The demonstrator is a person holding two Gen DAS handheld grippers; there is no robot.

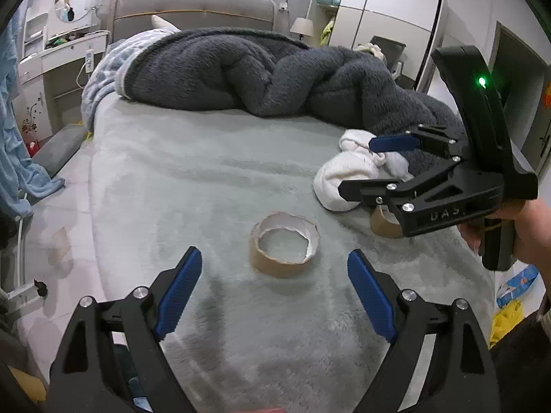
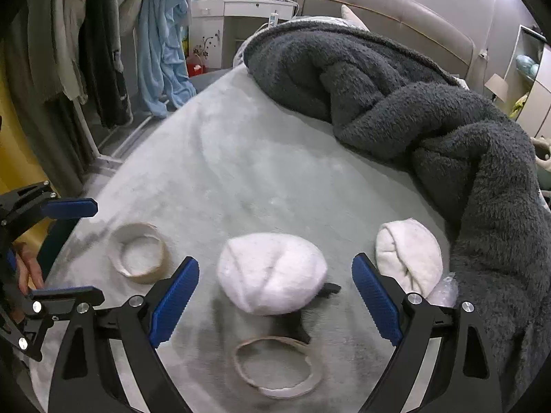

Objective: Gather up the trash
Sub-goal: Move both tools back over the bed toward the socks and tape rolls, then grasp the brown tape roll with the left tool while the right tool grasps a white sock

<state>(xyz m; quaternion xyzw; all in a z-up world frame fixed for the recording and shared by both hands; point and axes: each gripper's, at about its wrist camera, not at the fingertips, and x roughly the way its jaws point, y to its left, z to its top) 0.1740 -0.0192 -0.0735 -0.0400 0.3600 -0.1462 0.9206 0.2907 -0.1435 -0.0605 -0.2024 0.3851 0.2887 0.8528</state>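
Two empty cardboard tape rings lie on the grey bed cover. One ring [image 1: 284, 249] sits just ahead of my open, empty left gripper [image 1: 274, 292]; it also shows in the right wrist view [image 2: 140, 253]. The second ring [image 2: 277, 366] lies under my open, empty right gripper [image 2: 275, 303], between its fingers; in the left wrist view it [image 1: 384, 222] is partly hidden behind that gripper [image 1: 354, 165]. A clear crumpled plastic scrap [image 2: 444, 292] lies by the right finger.
Two rolled white sock bundles [image 2: 272, 275] [image 2: 409, 258] lie on the bed near the right gripper. A dark grey fleece blanket [image 2: 413, 110] is heaped across the far and right side. The bed's left edge [image 1: 93, 206] drops to the floor; hanging clothes [image 2: 103, 51] stand beyond.
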